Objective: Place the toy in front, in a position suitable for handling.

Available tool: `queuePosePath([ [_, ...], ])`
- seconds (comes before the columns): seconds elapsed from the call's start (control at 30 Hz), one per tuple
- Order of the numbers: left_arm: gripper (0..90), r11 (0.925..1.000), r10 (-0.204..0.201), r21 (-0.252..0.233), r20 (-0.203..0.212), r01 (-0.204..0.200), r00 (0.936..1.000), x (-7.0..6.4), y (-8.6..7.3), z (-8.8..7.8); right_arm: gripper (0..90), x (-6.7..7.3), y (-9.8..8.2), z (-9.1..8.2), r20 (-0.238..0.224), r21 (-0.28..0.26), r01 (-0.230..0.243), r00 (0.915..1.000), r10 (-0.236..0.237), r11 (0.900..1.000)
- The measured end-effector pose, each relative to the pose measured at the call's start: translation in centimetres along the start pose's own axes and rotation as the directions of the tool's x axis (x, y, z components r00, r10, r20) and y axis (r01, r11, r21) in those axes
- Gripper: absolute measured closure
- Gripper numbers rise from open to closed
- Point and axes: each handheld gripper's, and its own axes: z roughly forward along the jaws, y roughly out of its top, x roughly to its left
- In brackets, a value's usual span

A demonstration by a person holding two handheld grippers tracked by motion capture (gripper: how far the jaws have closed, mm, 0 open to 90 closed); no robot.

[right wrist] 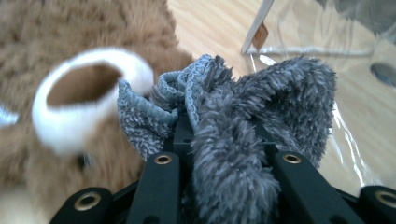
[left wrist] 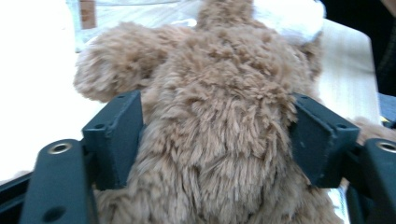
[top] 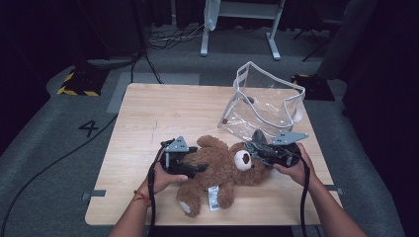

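Note:
A brown teddy bear lies on the wooden table, its head toward the right. My left gripper comes in from the left, and in the left gripper view its two black pads press into the fur on either side of the bear's body. My right gripper sits by the bear's head, shut on a grey fuzzy cloth that bunches over its jaws. A white-rimmed round patch on the bear's head lies just left of the cloth.
A clear plastic bag with white trim stands open behind the right gripper, near the table's back right corner. Cables trail from both grippers over the front edge. A white desk frame stands on the floor beyond the table.

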Motion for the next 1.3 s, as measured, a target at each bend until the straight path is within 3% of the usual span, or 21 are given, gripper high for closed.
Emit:
queuePosePath([
  [0.13,22.9,0.9999,-0.005,0.009,0.016,0.005,0.9999,0.0,0.2,0.0,72.7,0.4,-1.1,-1.0,-0.017,0.064,-0.002,0.9999,0.003,0.998],
  [0.27,25.7,0.9998,0.006,0.021,0.058,-0.008,0.9983,-0.2,0.2,0.2,72.3,0.7,-1.4,-2.0,-0.024,0.118,0.014,0.9997,-0.012,0.993],
  [0.37,26.1,0.9998,-0.004,0.018,0.070,0.003,0.9975,-0.3,0.3,0.6,72.0,0.7,-0.5,-2.6,0.015,0.067,0.029,0.9994,-0.030,0.997],
  [0.43,26.6,0.9998,-0.001,0.021,0.078,0.000,0.9970,-0.4,0.3,0.7,71.9,0.8,0.7,-2.9,0.015,-0.004,0.024,0.9996,-0.024,1.000],
  [0.53,27.1,0.9999,-0.004,0.016,0.083,0.003,0.9965,-0.5,0.2,0.8,72.0,1.3,3.0,-2.6,0.005,-0.088,0.040,0.9992,-0.040,0.995],
  [0.77,28.0,1.0000,0.003,0.001,0.087,-0.003,0.9962,-0.8,-0.2,0.9,72.0,3.5,8.2,1.6,-0.022,-0.100,0.136,0.9901,-0.139,0.986],
  [0.93,28.1,0.9992,0.039,0.010,0.082,-0.040,0.9959,-1.3,-0.3,0.9,72.0,4.9,10.8,5.2,-0.054,-0.046,0.181,0.9817,-0.183,0.982],
  [1.07,28.2,0.9979,0.061,0.015,0.070,-0.062,0.9956,-1.7,-0.3,1.0,71.7,5.2,11.4,8.1,-0.067,0.045,0.207,0.9768,-0.203,0.977],
  [1.2,28.5,0.9972,0.070,0.020,0.061,-0.072,0.9956,-1.7,-0.3,1.0,71.7,5.2,11.1,9.7,-0.086,0.149,0.217,0.9748,-0.206,0.965],
  [1.3,28.9,0.9970,0.071,0.025,0.055,-0.073,0.9959,-1.8,-0.3,1.0,72.0,5.2,10.9,9.6,-0.096,0.197,0.227,0.9726,-0.211,0.954],
])
